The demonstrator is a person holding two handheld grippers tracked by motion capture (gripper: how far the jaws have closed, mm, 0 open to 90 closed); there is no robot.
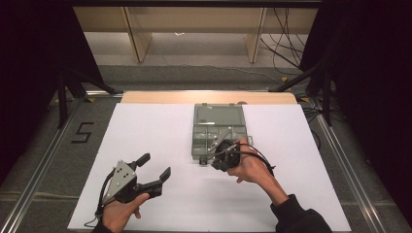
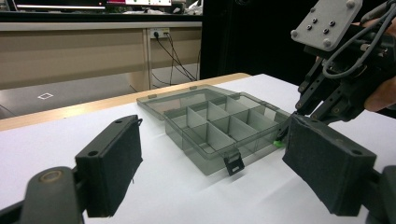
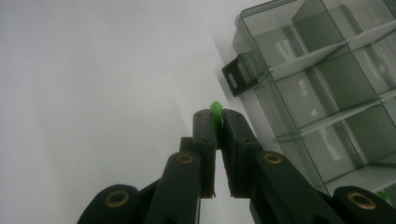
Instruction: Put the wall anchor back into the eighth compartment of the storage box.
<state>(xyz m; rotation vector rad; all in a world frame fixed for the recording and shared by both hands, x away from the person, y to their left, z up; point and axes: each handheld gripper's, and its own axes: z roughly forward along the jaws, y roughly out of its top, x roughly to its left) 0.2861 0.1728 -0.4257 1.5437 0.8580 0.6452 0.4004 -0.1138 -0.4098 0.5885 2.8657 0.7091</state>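
A smoky transparent compartment box (image 1: 217,136) lies open in the middle of the white table, its lid (image 1: 218,116) folded flat on the far side. My right gripper (image 1: 208,161) is at the box's near left corner, beside the front latch (image 3: 240,74). Its jaws are shut on a small green piece (image 3: 215,112) that pokes out between the pads. In the left gripper view the same green piece (image 2: 279,143) shows at the tip of the right gripper (image 2: 286,135). My left gripper (image 1: 155,165) hovers near the table's front left, open and with nothing between its pads (image 2: 112,168).
The box's dividers (image 2: 219,123) form several compartments; a speck of green (image 3: 383,196) shows in one near my right gripper. White sheet (image 1: 145,131) covers the table, with a wooden strip (image 1: 209,97) along the far edge. Tripod legs and cables stand beyond.
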